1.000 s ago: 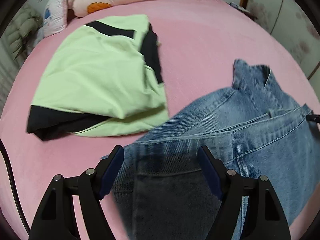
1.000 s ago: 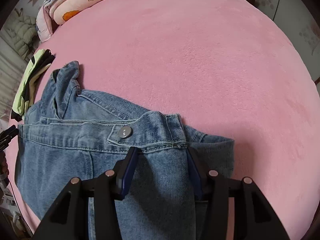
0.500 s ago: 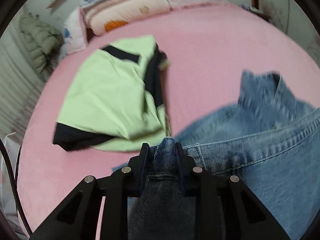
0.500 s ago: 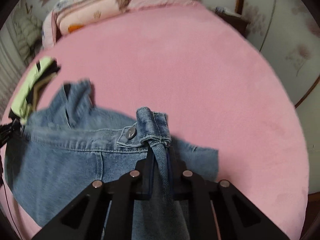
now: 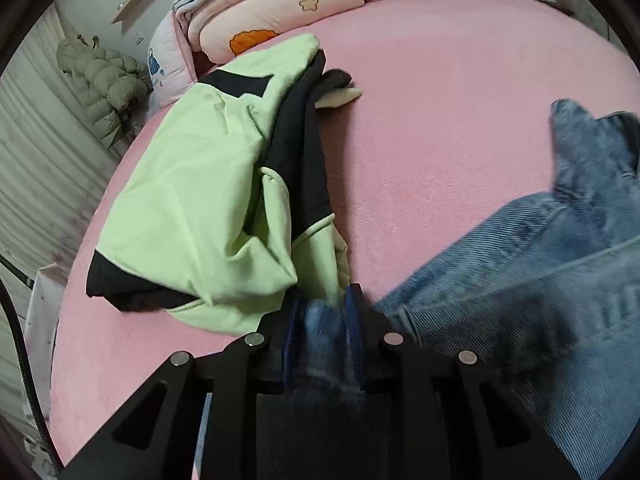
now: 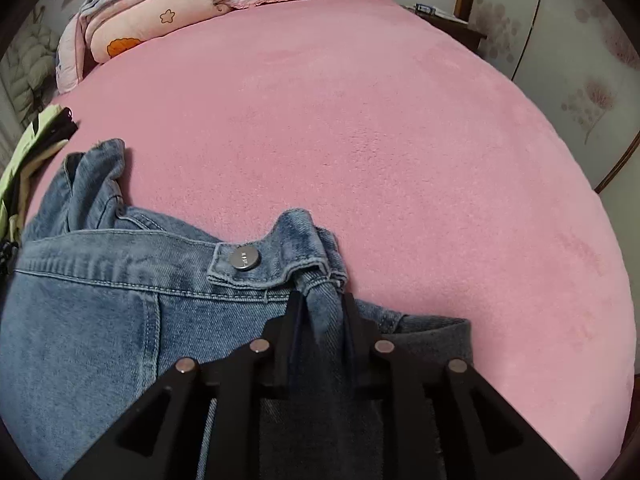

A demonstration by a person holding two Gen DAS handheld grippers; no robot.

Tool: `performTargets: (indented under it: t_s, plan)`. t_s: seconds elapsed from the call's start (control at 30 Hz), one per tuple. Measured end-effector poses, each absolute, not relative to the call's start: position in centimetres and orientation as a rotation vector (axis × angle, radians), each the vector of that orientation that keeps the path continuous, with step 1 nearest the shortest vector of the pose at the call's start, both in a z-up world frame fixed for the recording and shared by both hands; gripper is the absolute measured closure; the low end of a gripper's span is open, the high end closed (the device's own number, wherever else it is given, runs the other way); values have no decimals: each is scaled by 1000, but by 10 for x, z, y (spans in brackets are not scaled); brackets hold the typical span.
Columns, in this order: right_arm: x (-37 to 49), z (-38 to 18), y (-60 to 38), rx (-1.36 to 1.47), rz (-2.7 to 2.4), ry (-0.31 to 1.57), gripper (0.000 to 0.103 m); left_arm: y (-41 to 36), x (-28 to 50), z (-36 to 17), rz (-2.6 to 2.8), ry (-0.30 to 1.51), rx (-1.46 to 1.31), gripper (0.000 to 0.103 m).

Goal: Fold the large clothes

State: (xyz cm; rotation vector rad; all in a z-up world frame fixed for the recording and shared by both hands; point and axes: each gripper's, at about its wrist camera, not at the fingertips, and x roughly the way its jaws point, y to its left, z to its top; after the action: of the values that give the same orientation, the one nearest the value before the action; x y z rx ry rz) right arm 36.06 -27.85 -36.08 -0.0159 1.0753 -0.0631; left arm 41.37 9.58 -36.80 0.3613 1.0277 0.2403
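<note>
Jeans (image 6: 120, 312) lie spread across the near part of a pink bed (image 6: 360, 128), blue denim with the waistband running across the right wrist view and a metal button (image 6: 244, 258) showing on it. The right gripper (image 6: 320, 316) has its jaws pressed together on a bunched fold of the waistband just to the right of that button, and the cloth rises in a small peak above the fingertips. The left gripper (image 5: 322, 320) likewise has its jaws clamped on a pinch of denim at the other side of the jeans (image 5: 540, 280); the cloth there is blurred, so the exact part held cannot be told. In the left wrist view the rest of the denim spreads off to the right, with a frayed end standing up near the right edge.

Just beyond the left gripper lies a green and black jacket (image 5: 200, 200), loosely folded on the bed, its near edge touching or nearly touching the held denim. The same jacket (image 6: 24, 152) peeks in at the left edge of the right wrist view, beside the far end of the jeans. At the head of the bed sits a folded pink quilt (image 5: 280, 12) with a star and an orange patch on it. A pale padded coat (image 5: 104, 88) hangs by the wall to the left.
</note>
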Motion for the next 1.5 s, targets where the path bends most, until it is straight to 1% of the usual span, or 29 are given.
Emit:
performTargets:
  t_s: [0.1, 0.13, 0.2, 0.27, 0.33, 0.37, 0.4, 0.43, 0.47, 0.53, 0.57, 0.67, 0.77, 0.9, 1.0, 1.07, 1.1, 1.13, 1.27, 1.37, 1.4, 1.43, 1.5]
  plan:
    - [360, -357, -277, -29, -65, 1078, 83, 96, 421, -369, 230, 1038, 371, 80]
    - [360, -355, -276, -24, -62, 1080, 79, 96, 421, -368, 226, 1037, 372, 77]
    - [361, -350, -274, -20, -74, 1100, 76, 97, 419, -361, 217, 1037, 369, 68]
    - [361, -340, -273, -24, -92, 1112, 76, 98, 414, -352, 212, 1038, 357, 54]
    - [357, -324, -268, -28, -102, 1098, 76, 99, 409, -337, 167, 1053, 303, 49]
    - [354, -315, -266, -21, -100, 1089, 75, 99, 406, -329, 150, 1055, 280, 49]
    - [350, -306, -263, -16, -106, 1081, 72, 99, 401, -316, 130, 1048, 252, 47]
    - [346, -297, -260, -9, -114, 1073, 69, 99, 394, -301, 118, 1032, 232, 39]
    - [341, -286, -255, 1, -114, 1063, 69, 98, 387, -289, 113, 1016, 222, 29]
    - [328, -267, -239, 12, -87, 1032, 68, 93, 368, -261, 137, 969, 233, 20]
    - [321, -259, -232, 23, -62, 1024, 68, 88, 356, -249, 145, 970, 238, 18]
    - [292, -249, -205, 113, 51, 1037, 68, 81, 323, -232, 107, 987, 172, 18]
    - [268, -250, -171, 136, 133, 1057, 68, 74, 285, -235, 110, 1015, 101, 18]
    - [235, -276, -121, 40, 195, 1089, 68, 75, 250, -273, 172, 1103, 86, 18]
    - [218, -301, -109, -11, 203, 1121, 68, 91, 233, -302, 221, 1165, 41, 18]
    - [213, -322, -114, -52, 162, 1145, 68, 105, 224, -316, 249, 1183, 17, 18]
    - [211, -329, -123, -53, 145, 1156, 71, 111, 220, -320, 255, 1182, 5, 17]
    - [208, -332, -135, -37, 137, 1150, 71, 117, 218, -321, 249, 1176, -9, 15]
    - [200, -327, -182, -80, -25, 1125, 71, 138, 213, -321, 306, 1126, 49, 15]
    - [196, -327, -230, -61, -139, 1125, 71, 161, 214, -325, 329, 1121, 24, 15]
    - [194, -327, -244, -48, -156, 1122, 79, 167, 213, -328, 345, 1123, 27, 15]
    - [192, -326, -256, -30, -150, 1112, 89, 172, 213, -330, 351, 1124, 29, 14]
    - [188, -328, -265, -37, -142, 1107, 96, 182, 212, -334, 354, 1126, 10, 14]
